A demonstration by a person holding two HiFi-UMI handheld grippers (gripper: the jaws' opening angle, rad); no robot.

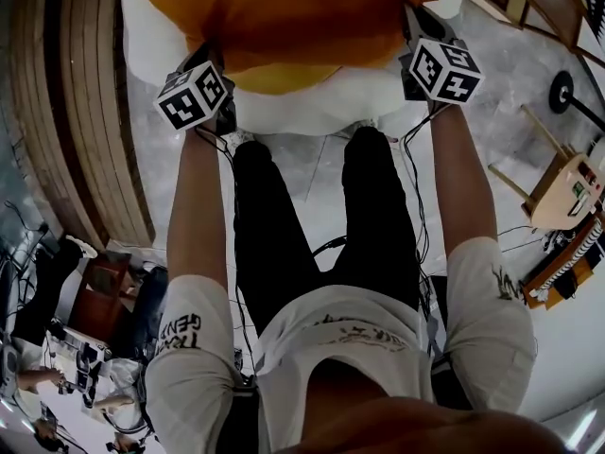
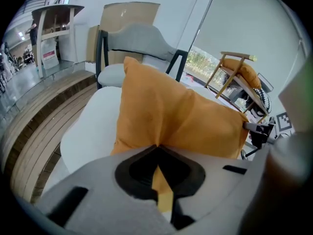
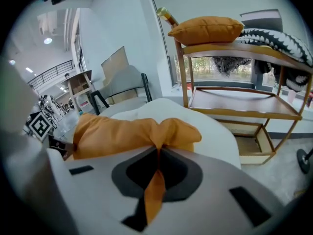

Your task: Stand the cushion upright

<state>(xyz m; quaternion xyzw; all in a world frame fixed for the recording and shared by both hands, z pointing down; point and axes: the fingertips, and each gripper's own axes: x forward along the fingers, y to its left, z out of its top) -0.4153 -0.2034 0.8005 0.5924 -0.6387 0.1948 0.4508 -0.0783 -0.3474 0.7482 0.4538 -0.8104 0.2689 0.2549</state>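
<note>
An orange cushion (image 1: 284, 12) lies on the white seat (image 1: 312, 102) of a chair in front of me. My left gripper (image 1: 216, 72) is shut on the cushion's near left corner. In the left gripper view, orange fabric (image 2: 181, 116) is pinched between the closed jaws of that gripper (image 2: 157, 150) and the cushion rises tilted ahead of them. My right gripper (image 1: 418, 28) is shut on the near right corner. In the right gripper view a fold of the cushion (image 3: 117, 133) runs down through the right gripper (image 3: 159, 152). Both hands hold the cushion's near edge lifted off the seat.
A grey chair back (image 2: 137, 38) rises behind the cushion. Wooden steps (image 1: 85, 112) run along the left. A wooden rack (image 3: 234, 77) on the right carries another orange cushion (image 3: 208, 28) and a black-and-white one (image 3: 279, 38). The person's legs (image 1: 274, 235) stand close to the seat.
</note>
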